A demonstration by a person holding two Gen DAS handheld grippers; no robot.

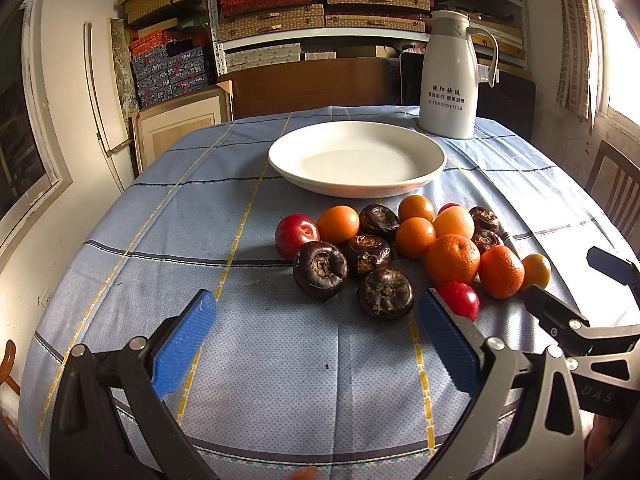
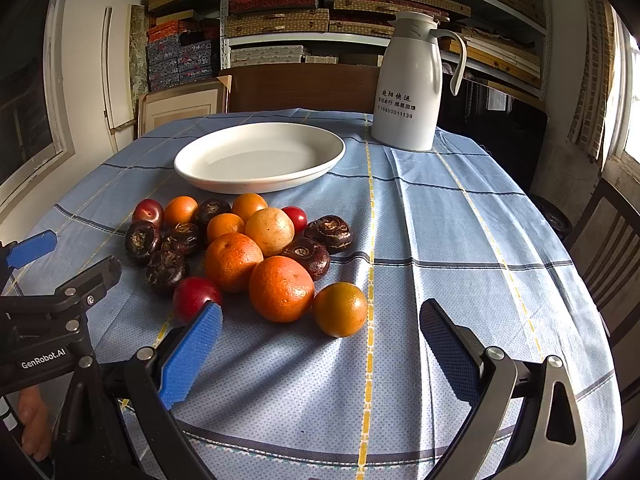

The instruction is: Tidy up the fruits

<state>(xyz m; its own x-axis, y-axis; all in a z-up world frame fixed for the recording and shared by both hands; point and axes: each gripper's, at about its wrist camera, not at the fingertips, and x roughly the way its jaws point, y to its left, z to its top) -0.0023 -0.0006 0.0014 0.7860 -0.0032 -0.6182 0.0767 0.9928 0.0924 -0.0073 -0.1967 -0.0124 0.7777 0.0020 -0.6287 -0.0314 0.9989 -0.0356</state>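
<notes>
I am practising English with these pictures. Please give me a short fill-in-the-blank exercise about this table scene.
1. The white plate holds ____ fruit.
2. The white thermos jug stands ____ the plate, not in front of it.
3. The left gripper and right gripper both have their jaws ____.
4. The fruits lie on a ____ checked tablecloth.

Missing words: no; behind; open; blue

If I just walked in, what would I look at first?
Probably the heap of fruit in the middle of the blue checked tablecloth: bright oranges, red plums and dark brown water chestnuts all bunched together. Just behind it sits a big empty white plate, and further back on the right stands a tall white jug. Both sets of jaws hang open at the near edge.
</notes>
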